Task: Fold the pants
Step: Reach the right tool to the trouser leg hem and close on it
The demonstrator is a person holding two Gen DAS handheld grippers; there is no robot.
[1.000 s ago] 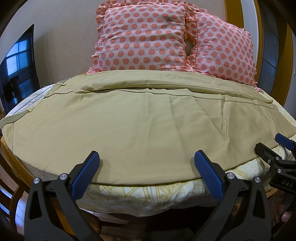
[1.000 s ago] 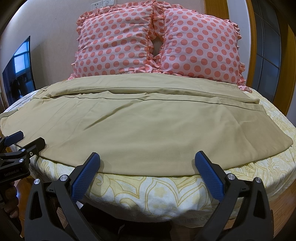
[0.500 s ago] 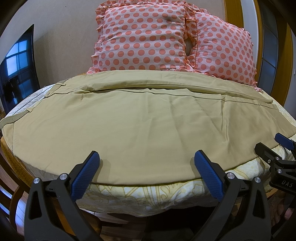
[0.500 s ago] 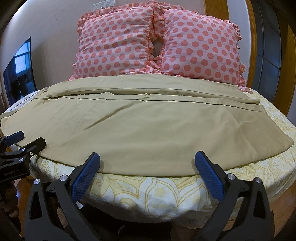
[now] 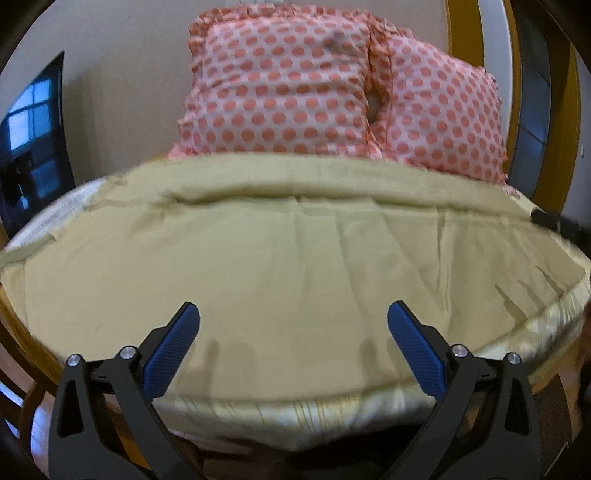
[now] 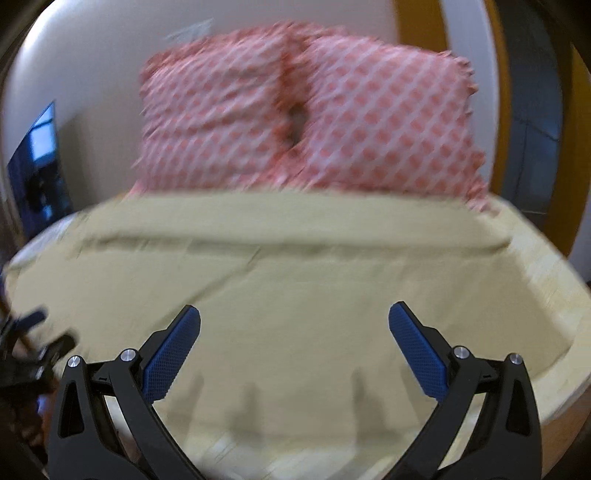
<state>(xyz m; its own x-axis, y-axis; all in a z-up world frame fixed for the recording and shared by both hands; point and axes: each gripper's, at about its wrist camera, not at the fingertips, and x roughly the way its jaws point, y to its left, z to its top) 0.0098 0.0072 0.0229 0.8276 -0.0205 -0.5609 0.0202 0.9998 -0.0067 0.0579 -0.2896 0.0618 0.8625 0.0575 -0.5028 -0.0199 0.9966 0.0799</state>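
Observation:
Khaki pants [image 5: 280, 258] lie spread flat across the bed, legs running left to right; they also fill the right wrist view [image 6: 295, 280], which is blurred. My left gripper [image 5: 293, 325] is open and empty, its blue pads over the pants' near edge. My right gripper [image 6: 294, 325] is open and empty, also above the near part of the pants. The left gripper shows at the left edge of the right wrist view [image 6: 33, 332].
Two pink polka-dot pillows [image 5: 280, 92] stand against the wall behind the pants. A yellow patterned bedspread [image 5: 277, 417] hangs over the bed's front edge. A dark TV screen [image 5: 29, 147] is on the left; a wooden door frame [image 5: 461, 33] is at the right.
Both grippers have moved forward and up over the near edge of the pants. Both views are now blurred by motion. The jaws stay open.

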